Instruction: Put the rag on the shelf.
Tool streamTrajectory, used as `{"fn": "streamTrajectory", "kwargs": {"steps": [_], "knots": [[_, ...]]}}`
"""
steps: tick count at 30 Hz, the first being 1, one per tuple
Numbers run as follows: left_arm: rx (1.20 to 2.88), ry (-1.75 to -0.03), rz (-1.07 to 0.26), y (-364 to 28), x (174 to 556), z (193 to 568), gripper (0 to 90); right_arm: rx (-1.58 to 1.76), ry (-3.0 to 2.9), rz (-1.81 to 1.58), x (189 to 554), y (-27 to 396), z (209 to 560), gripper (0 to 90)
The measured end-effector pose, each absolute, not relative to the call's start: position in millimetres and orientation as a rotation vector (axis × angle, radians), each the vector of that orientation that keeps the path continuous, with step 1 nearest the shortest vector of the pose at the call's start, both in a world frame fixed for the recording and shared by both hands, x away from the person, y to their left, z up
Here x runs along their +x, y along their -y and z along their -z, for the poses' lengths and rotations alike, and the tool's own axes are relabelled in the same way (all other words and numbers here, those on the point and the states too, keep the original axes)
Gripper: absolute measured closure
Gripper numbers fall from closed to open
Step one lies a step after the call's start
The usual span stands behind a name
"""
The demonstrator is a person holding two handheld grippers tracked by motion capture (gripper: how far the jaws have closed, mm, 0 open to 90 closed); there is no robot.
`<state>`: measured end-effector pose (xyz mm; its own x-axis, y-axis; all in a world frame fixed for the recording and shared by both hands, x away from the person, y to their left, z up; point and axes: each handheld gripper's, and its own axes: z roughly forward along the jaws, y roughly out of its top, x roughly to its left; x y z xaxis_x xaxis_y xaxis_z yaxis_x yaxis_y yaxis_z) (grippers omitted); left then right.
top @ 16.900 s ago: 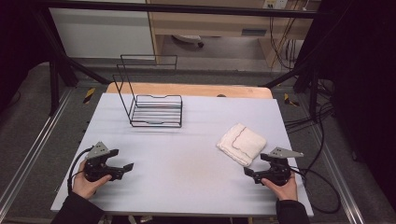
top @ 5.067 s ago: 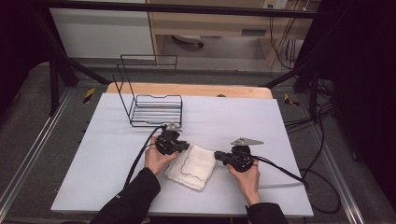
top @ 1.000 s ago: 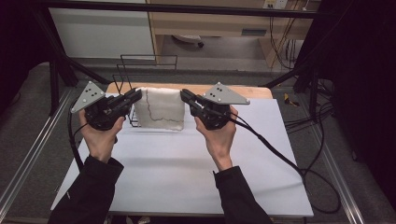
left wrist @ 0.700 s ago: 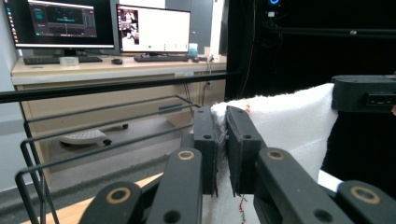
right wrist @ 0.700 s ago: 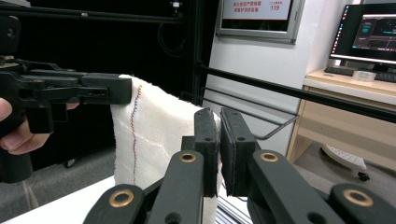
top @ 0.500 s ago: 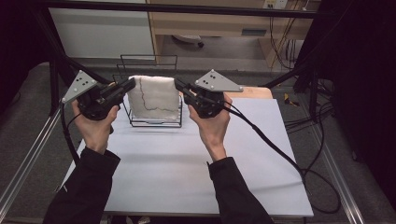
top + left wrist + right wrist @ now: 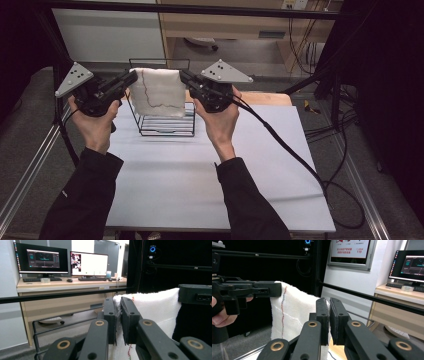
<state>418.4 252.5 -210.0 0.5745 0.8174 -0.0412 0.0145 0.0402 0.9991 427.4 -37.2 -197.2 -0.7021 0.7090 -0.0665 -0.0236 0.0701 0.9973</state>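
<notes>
High view: white terry cloth with a red stitched line (image 7: 158, 92) now lifted higher, stretched over the black wire rack (image 7: 165, 119) at the far left of the white counter (image 7: 200, 175); likely about to be draped. One cloth, one rack.

Left gripper view: left claw (image 7: 118, 315) clamped on a top corner.

Right gripper view: right claw (image 7: 329, 316) pinching the other.

- I can read "119" on the wall poster (image 7: 350, 250) in the right gripper view; the red lines above it are too small for me.
- The monitors (image 7: 41, 258) show windows, but I can't read their text.
</notes>
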Motion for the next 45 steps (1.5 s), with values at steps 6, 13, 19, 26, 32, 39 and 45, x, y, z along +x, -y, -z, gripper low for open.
{"fn": "streamTrajectory", "kwargs": {"steps": [6, 13, 19, 26, 32, 39, 45], "knots": [[1.395, -0.767, -0.727, -255, 423, 203, 83.2, 0.673, -1.781, -1.690, 433, 33, 187, 86.3], [1.367, -0.765, -0.739, -260, 430, 190, 83.2, 0.656, -1.768, -1.687, 441, 27, 174, 86.3], [1.352, -0.756, -0.758, -263, 435, 180, 83.2, 0.643, -1.753, -1.692, 447, 23, 162, 86.4], [1.330, -0.759, -0.769, -265, 442, 173, 83.2, 0.642, -1.738, -1.695, 455, 18, 155, 86.4], [1.321, -0.758, -0.767, -265, 450, 165, 83.3, 0.646, -1.724, -1.708, 462, 18, 150, 86.4], [1.319, -0.772, -0.763, -265, 462, 159, 83.2, 0.654, -1.708, -1.716, 471, 17, 145, 86.4], [1.320, -0.785, -0.763, -265, 475, 158, 83.2, 0.661, -1.716, -1.697, 483, 14, 142, 86.3]]}}
